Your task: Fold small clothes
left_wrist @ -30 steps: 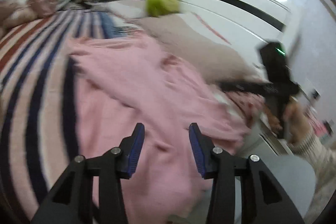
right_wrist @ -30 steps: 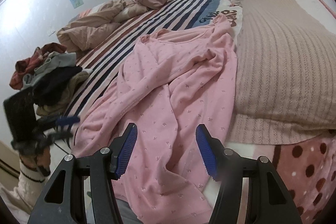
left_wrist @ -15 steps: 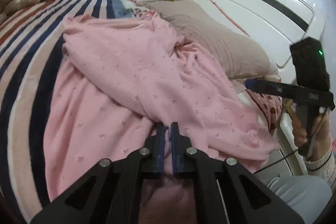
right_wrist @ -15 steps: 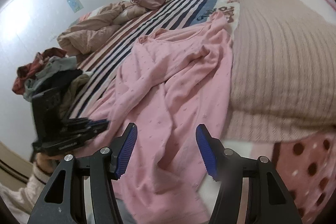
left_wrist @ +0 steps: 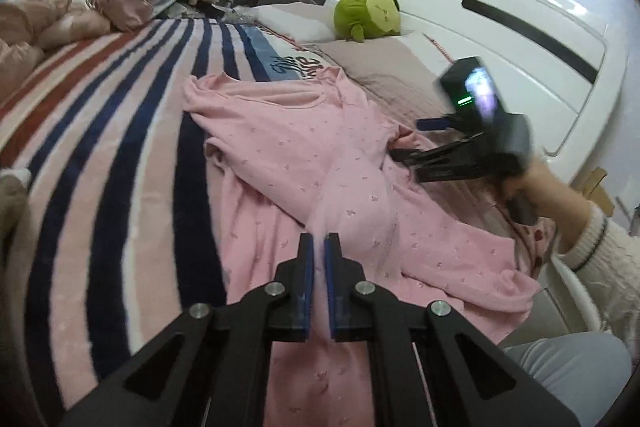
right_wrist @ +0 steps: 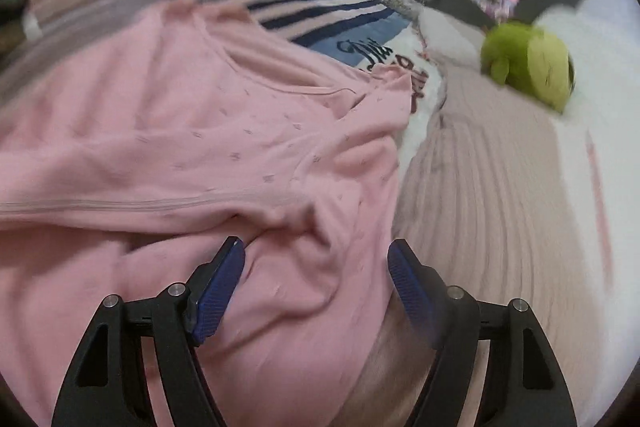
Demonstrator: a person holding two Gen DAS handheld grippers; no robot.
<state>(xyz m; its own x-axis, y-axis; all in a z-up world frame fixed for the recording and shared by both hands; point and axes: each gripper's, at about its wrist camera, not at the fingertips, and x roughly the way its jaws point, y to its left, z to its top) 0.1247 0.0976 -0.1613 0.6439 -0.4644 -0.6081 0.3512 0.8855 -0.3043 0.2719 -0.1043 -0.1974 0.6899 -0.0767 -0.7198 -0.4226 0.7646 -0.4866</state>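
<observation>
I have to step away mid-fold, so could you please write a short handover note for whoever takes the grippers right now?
Left gripper: shut on a pinch of the pink garment.
Right gripper: open, its jaws have just been opening; it hovers over the garment's edge by the beige knit blanket, gripping nothing.
Garment: spread rumpled on the striped blanket, neckline towards the green plush toy.
Done: one grip only; no fold visible.
Left: grip with the right, flatten, then fold.
</observation>
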